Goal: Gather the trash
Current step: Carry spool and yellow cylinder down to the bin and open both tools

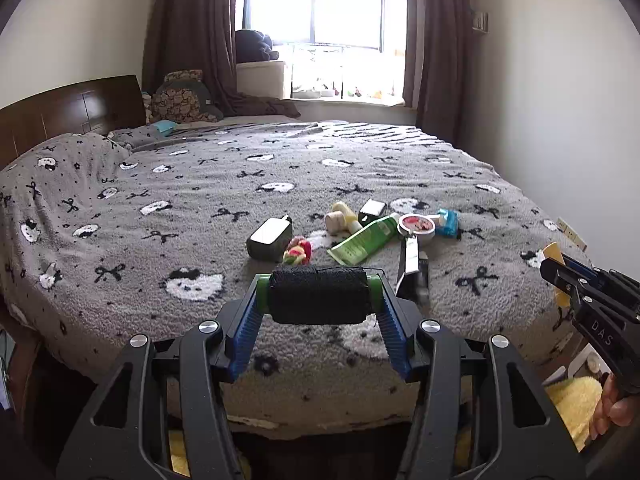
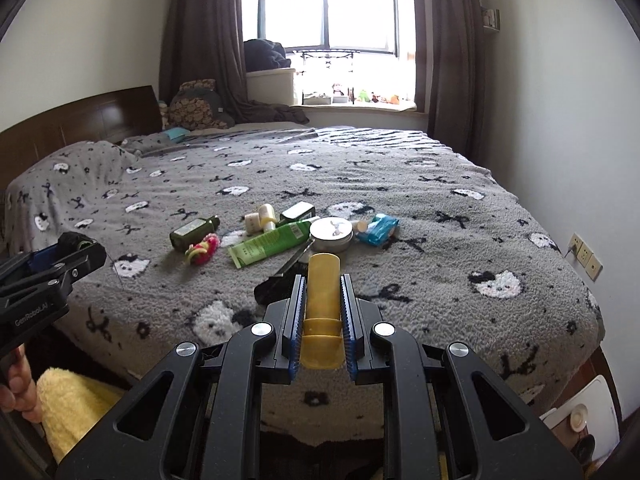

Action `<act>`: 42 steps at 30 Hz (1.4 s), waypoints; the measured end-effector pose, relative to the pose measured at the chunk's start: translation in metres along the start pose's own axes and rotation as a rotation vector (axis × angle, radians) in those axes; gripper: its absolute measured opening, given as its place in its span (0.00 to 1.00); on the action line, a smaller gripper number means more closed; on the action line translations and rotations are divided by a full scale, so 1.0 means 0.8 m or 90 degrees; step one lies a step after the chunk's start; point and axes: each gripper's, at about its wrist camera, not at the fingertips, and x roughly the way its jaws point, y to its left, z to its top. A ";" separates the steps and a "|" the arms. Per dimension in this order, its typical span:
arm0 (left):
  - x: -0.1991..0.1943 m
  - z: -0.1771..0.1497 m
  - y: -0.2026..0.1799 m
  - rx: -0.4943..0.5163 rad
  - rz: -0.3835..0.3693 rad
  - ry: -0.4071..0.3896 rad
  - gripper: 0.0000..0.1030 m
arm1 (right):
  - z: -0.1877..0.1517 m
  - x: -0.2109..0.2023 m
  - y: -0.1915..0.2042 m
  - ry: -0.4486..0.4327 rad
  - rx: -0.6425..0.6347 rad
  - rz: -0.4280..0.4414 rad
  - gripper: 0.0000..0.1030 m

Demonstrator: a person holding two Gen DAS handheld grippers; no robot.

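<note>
With more litter piled mid-bed, both loads carried clear: left gripper clamped across black thread spool, right gripper pinching yellow tube lengthwise, likely bound for disposal.

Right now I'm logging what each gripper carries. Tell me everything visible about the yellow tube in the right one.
The yellow tube is opaque mustard plastic, a plain cylinder with a wider cap of the same colour nearest the camera. It lies lengthwise between the blue pads of the right gripper, clamped on both sides, pointing toward the bed and above it, touching nothing else.
</note>
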 end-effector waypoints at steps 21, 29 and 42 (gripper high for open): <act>0.096 -0.220 -0.016 0.060 -0.090 0.340 0.50 | -0.188 0.106 0.036 0.323 -0.021 0.116 0.18; 0.150 -0.272 -0.020 0.061 -0.121 0.456 0.50 | -0.238 0.153 0.041 0.443 0.000 0.126 0.18; 0.171 -0.281 -0.032 0.068 -0.134 0.505 0.50 | -0.252 0.179 0.046 0.470 0.005 0.121 0.19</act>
